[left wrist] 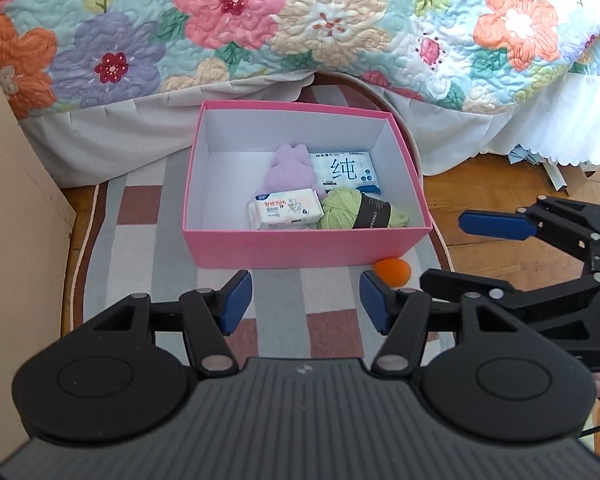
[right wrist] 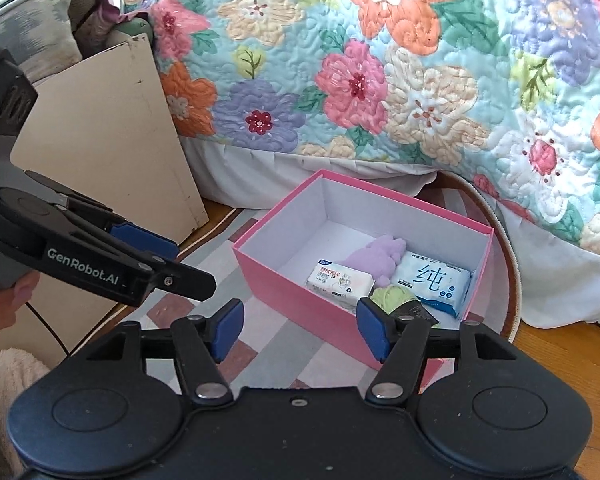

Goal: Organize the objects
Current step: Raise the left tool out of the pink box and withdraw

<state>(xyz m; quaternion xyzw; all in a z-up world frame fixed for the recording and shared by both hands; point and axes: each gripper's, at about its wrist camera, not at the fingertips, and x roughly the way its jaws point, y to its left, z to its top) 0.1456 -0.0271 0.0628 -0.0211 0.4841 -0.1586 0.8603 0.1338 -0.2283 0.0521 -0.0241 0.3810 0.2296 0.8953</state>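
Bedside floor, with a checked rug (left wrist: 140, 240) under a floral quilt (left wrist: 260, 20): both pairs of fingers are released and grasp nothing, the left gripper (left wrist: 306, 300) and right gripper (right wrist: 300, 330) hovering before the pink box (left wrist: 300, 246). Inside lie a lilac plush (left wrist: 290, 170), two tissue packs and green yarn (left wrist: 340, 210). An orange ball (left wrist: 392, 272) sits outside, just beside the box's near right corner. Likely next pick: straddle it squarely and close gently so it doesn't roll

Pink box (left wrist: 300, 246) w/ yarn (left wrist: 342, 210), wipes; orange ball (left wrist: 392, 271) just outside; both grippers empty, apart.
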